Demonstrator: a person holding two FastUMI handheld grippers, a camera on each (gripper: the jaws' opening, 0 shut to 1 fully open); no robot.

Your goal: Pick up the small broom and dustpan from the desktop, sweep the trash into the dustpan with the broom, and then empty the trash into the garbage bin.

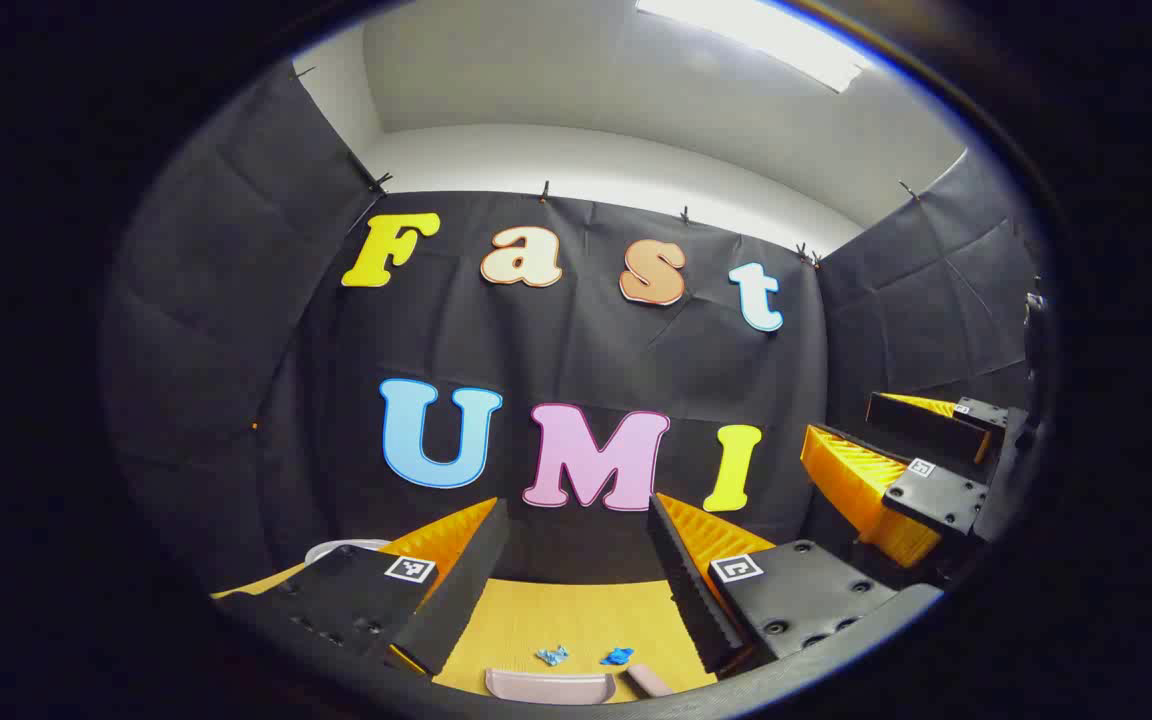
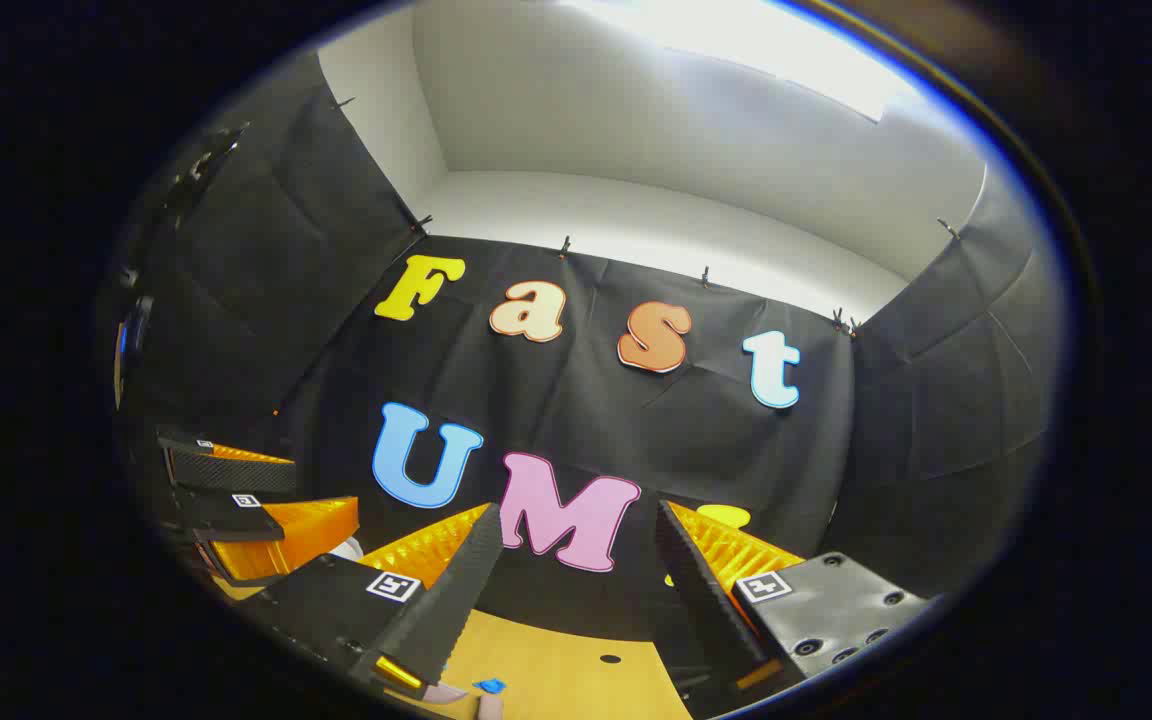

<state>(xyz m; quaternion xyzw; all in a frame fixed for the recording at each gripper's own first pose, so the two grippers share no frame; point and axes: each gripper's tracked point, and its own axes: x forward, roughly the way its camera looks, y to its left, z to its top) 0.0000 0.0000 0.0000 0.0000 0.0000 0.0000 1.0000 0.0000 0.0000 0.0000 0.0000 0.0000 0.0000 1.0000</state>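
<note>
Both grippers are raised and look at the booth's back wall, with the tabletop low in each view. In the left gripper view my left gripper (image 1: 576, 508) stands open with nothing between its fingers. Below it lie two blue trash scraps (image 1: 552, 655) (image 1: 617, 656) and a pale pinkish curved plastic piece (image 1: 549, 685), which I cannot tell for broom or dustpan. My right gripper (image 1: 841, 420) hangs open at the right. In the right gripper view that right gripper (image 2: 576, 510) is open and empty, above a blue scrap (image 2: 489, 686) and a pinkish piece (image 2: 456, 692). The left gripper (image 2: 321, 485) shows open at the left.
The tabletop (image 1: 576, 615) is yellow-brown, with a small dark hole (image 2: 610, 659) in it. A white curved rim (image 1: 344, 547) peeks out behind my left gripper's left finger. Black cloth walls close the booth on three sides.
</note>
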